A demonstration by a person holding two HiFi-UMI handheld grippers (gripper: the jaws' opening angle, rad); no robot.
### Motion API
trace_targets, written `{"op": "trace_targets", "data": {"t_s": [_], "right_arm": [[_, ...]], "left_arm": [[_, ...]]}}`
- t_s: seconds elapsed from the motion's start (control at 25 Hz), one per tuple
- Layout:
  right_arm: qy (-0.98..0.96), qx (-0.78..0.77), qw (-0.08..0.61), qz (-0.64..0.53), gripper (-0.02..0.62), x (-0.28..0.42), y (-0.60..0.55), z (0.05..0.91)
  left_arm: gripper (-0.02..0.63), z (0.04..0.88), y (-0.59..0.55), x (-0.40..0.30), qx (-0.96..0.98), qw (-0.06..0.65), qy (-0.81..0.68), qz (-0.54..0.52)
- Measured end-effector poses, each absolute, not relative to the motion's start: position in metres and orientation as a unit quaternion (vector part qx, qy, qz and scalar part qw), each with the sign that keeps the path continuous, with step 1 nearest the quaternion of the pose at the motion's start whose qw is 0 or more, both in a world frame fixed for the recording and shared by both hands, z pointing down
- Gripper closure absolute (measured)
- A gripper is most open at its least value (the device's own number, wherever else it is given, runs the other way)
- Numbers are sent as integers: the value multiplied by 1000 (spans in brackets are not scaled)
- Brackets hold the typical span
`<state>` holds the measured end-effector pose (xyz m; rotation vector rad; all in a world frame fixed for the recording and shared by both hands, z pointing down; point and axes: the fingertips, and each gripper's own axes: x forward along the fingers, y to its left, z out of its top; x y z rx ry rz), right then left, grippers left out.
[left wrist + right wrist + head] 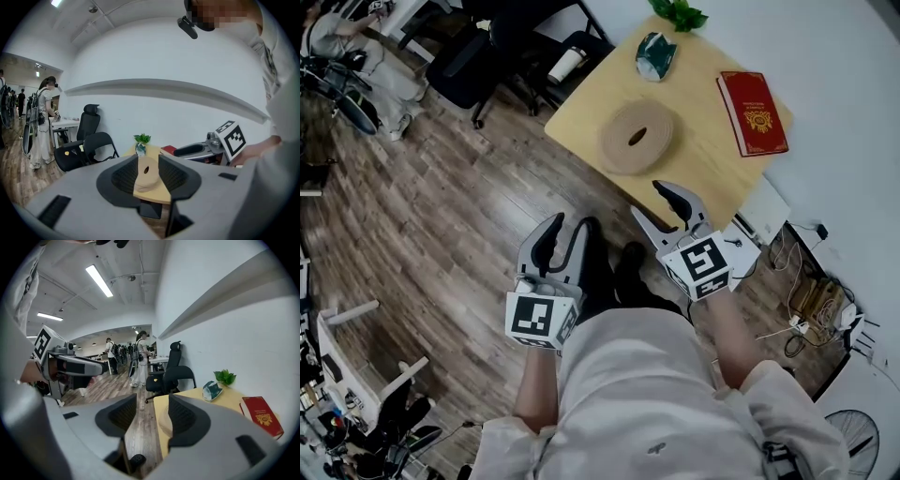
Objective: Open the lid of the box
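A round woven box (pixel 637 137) with a hole in its lid lies on the near part of a small wooden table (pixel 712 159). The lid sits flat on it. My left gripper (pixel 569 230) hangs over the wood floor short of the table, open and empty. In the left gripper view the box (pixel 146 177) shows far off through the gap between the jaws. My right gripper (pixel 652 203) is at the table's near corner, just short of the box, also open with nothing in it. In the right gripper view the box (pixel 163 420) is partly hidden behind the right jaw.
On the table lie a red book (pixel 753 112), a teal and white object (pixel 655 54) and a green plant (pixel 679 13) at the far edge. Black office chairs (pixel 478 56) and a white cup (pixel 565 64) stand beyond. Cables (pixel 811 300) lie on the floor at the right.
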<state>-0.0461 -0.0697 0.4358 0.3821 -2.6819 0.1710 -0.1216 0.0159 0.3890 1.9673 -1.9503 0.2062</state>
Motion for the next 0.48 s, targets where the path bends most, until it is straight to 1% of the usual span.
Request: {"op": "trace_targets", "data": {"t_s": [0.48], "right_arm": [[-943,152,290,54,347,-96,-99,492]], "left_arm": [[488,415,-33,-163,735,197,-643,85]]}}
